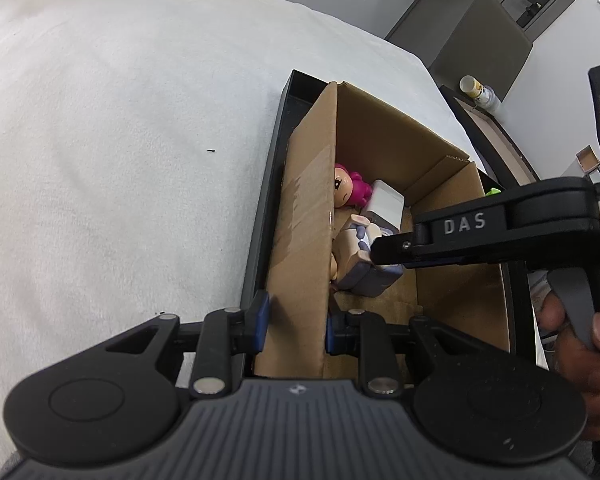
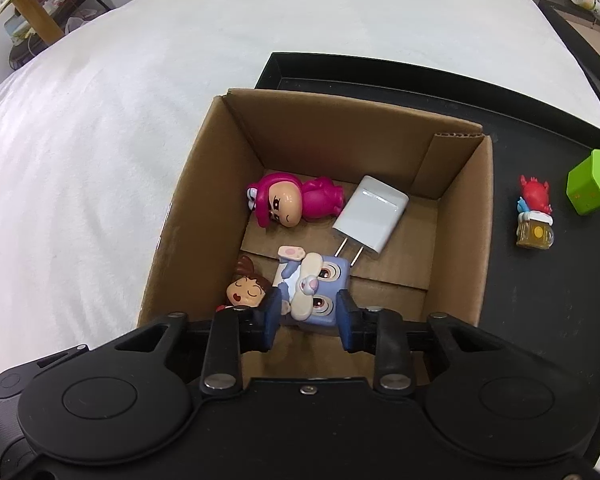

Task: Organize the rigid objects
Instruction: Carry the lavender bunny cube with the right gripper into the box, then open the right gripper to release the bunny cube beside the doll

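- Inside the cardboard box (image 2: 452, 216), the right gripper (image 2: 308, 312) stands with its blue pads on either side of a blue rabbit-faced block toy (image 2: 320, 288); the jaws sit narrow around it, though whether they grip it or have just let go cannot be told from the wrist view.
- The left gripper (image 1: 296, 320) straddles the box's near wall, one pad outside and one inside, apparently pinching the cardboard to steady it.
- Already lying on the box floor: a pink figurine (image 2: 292, 202), a white charger plug (image 2: 370, 218) with its prongs pointing toward the block toy, and a small brown-haired doll (image 2: 246, 290) touching the toy's left side.
- Outside, on the black tray (image 2: 540, 300), a red crab figure (image 2: 534, 216) and a green cube (image 2: 592, 188) wait near each other.
- Risks: lifting out with the jaws too narrow could drag the block toy up again; a sideways exit could knock the doll or catch the prongs; a tug by the left gripper could tip the light box.
- Hidden: the doll's body lies behind the right gripper's finger, the block toy's lower half is covered, and the tray's far right runs out of frame.
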The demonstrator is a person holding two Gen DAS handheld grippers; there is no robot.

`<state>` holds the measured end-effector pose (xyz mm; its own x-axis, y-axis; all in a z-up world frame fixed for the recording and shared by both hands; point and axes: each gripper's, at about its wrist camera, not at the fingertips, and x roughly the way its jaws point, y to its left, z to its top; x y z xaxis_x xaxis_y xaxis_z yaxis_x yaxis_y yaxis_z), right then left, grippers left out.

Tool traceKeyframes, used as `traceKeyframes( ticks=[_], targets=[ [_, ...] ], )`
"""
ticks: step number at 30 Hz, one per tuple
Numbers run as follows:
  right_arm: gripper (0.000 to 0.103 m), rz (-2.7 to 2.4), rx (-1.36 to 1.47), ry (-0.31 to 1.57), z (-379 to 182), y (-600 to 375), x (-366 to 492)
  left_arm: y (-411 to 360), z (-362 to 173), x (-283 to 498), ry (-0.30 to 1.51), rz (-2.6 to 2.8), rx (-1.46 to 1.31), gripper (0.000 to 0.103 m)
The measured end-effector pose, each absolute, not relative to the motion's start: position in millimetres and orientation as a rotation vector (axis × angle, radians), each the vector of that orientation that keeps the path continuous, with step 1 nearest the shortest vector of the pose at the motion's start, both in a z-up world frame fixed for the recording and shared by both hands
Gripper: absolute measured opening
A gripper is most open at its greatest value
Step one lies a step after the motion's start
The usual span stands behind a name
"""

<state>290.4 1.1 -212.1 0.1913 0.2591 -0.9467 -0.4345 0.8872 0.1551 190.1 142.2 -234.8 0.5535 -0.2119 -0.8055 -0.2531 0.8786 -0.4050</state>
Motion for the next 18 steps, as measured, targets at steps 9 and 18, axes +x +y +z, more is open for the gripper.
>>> traceKeyframes(
  ticks=[9, 18],
  targets=[
    [0.021, 0.519, -0.071, 1.27, -197, -22, 289, 138, -235, 192, 1.001, 0.034, -0.505, 0.024],
    [0.022, 0.563, -0.015, 1.205, -167, -56, 294, 133, -234, 194, 1.008, 0.054, -0.489, 0.024]
  ],
)
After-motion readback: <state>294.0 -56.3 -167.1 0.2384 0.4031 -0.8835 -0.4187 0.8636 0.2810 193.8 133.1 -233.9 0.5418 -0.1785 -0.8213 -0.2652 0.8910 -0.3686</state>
